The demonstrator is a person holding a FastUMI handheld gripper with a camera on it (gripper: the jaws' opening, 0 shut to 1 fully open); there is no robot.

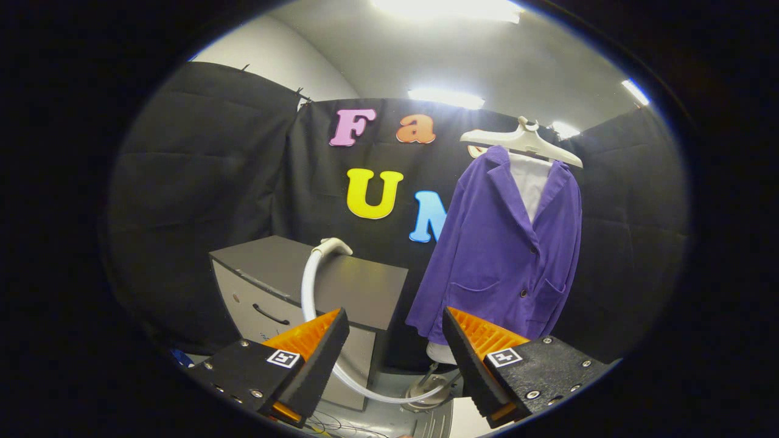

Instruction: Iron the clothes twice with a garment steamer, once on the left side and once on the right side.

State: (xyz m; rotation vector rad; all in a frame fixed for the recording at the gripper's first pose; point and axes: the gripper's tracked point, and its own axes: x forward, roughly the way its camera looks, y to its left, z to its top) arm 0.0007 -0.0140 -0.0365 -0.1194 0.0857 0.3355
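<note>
Purple jacket (505, 255) hangs on a pale, curved hanger (523, 143), front facing the camera; soft matte cloth, notched lapels, dark buttons down the front, two patch pockets low on either side. A white lining or shirt shows in the open neck. No tag or brand writing can be made out on it.

Steamer hose (311, 286), white, smooth and tubular, stands left of the jacket. It rises to a rounded steamer head (332, 246) lying on the cabinet top, and sweeps down in a long arc to the steamer base (429, 386) on the floor, directly below the jacket's hem. The base looks like a round, pale grey unit with a pole rising toward the jacket, but it is partly hidden and hard to read.

Cabinet (316, 286), left of the jacket: boxy, flat dark matte top, lighter front with a dark curved drawer handle.

Gripper (395, 340) sits low and in front of the jacket, fingers spread wide and holding nothing; the hose arc and base show through the gap. Finger pads (487, 334) are ribbed. Each finger body carries a small square black-and-white marker tag.

Black quilted cloth walls behind the jacket.
</note>
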